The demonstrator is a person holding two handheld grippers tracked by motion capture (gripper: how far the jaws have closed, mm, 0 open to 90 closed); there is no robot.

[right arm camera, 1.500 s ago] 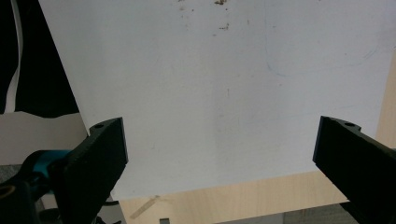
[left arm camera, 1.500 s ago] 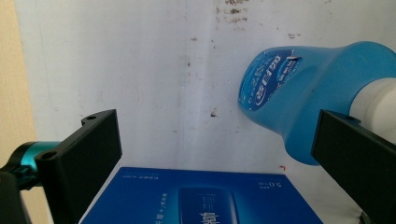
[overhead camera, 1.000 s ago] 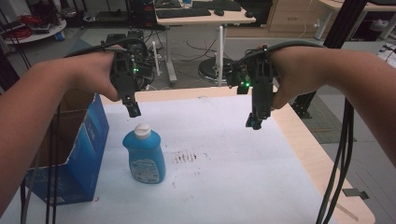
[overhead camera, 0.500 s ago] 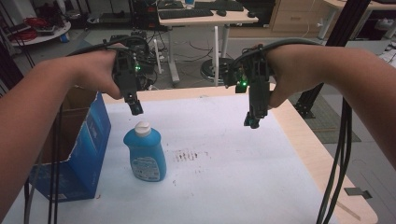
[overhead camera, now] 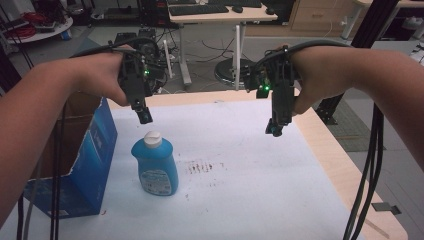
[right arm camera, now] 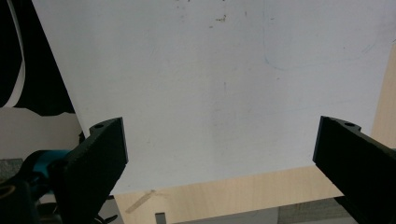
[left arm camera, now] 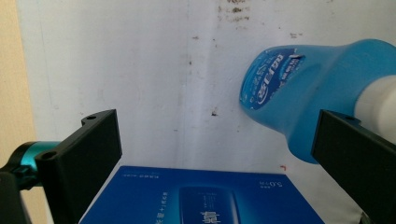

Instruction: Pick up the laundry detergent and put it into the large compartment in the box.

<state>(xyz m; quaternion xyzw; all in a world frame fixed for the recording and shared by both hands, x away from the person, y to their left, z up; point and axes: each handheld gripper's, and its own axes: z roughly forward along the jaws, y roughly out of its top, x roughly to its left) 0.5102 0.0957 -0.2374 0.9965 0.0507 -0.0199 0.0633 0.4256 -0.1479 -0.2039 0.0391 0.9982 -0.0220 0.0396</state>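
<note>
Left hand-held gripper [overhead camera: 145, 116] raised, jaws wide apart; right hand-held gripper [overhead camera: 275, 129] likewise, seemingly tilted down.

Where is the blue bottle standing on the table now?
In the high view, the blue bottle stands upright on the table's left half, beside the blue box, below the left gripper.
</note>
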